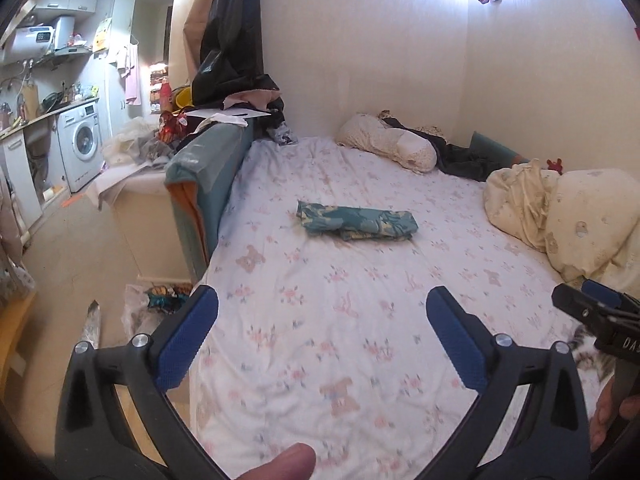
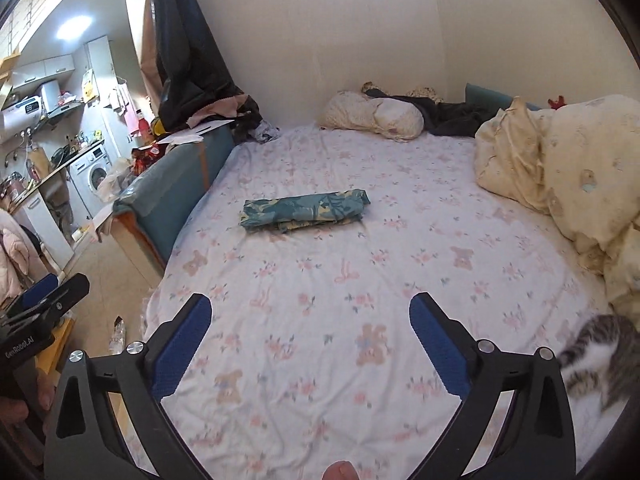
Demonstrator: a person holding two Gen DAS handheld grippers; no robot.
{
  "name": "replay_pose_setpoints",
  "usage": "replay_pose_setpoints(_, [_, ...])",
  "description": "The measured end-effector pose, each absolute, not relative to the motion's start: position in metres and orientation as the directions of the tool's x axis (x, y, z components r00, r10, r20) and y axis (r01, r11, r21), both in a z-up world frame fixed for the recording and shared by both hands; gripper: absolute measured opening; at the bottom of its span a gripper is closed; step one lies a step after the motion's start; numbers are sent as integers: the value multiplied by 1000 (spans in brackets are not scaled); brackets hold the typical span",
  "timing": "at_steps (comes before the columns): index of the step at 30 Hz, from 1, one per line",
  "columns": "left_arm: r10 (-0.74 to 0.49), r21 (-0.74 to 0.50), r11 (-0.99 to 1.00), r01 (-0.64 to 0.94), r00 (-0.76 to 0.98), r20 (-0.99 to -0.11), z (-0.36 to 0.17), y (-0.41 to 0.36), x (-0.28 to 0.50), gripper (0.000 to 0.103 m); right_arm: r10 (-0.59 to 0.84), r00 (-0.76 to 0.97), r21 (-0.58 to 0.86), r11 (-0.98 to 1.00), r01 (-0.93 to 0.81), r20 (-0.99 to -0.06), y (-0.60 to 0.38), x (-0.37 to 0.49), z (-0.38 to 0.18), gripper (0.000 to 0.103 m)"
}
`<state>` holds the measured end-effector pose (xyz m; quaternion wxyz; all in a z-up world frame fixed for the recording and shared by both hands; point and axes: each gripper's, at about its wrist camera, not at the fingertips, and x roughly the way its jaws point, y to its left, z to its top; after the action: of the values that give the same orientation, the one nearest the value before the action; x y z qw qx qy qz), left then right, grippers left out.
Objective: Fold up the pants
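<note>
The teal patterned pants [image 1: 356, 223] lie folded into a compact rectangle in the middle of the bed [image 1: 320, 320]; they also show in the right wrist view [image 2: 306, 210]. My left gripper [image 1: 322, 300] is open and empty, held above the near part of the bed, well short of the pants. My right gripper [image 2: 310, 308] is open and empty too, also short of the pants. The right gripper's tip shows at the left wrist view's right edge [image 1: 588, 308]. The left gripper shows at the right wrist view's left edge [image 2: 48, 300].
A cream duvet [image 2: 568, 184] is piled on the bed's right side. A pillow [image 2: 372, 116] and dark clothes [image 2: 452, 114] lie at the far wall. A tabby cat [image 2: 600, 360] is at the near right. A teal bed side panel [image 2: 172, 184] and cluttered kitchen stand left.
</note>
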<state>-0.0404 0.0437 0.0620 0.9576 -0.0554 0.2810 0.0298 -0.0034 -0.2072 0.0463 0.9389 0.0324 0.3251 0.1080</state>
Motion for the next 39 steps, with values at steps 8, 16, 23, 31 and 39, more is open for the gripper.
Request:
replay_pose_setpoints(8, [13,-62,997,-52,855,-519,45,23,-99,103,197,793,82,980,-183,-577,-205,-69,27,103])
replay_pose_setpoints(16, [-1,-84,995,-53,836,-548,11,18,-95,103,226,799,115,974,-194,-557,-205,-78,-3,103])
replay_pose_setpoints(23, [18,-45,998,-50,843,-538,5,9,-86,103,174,797,69,984,-165,-578,-202,-65,-16,103])
replay_pose_setpoints(31, [11,-63,997,-54,835,-550,2,13,-86,103,170,800,54,984,-170,-575,-198,-69,-17,103])
replay_pose_setpoints(39, [8,-63,997,-51,836,-548,2,14,-89,103,171,798,57,984,-169,-578,-198,-68,-19,103])
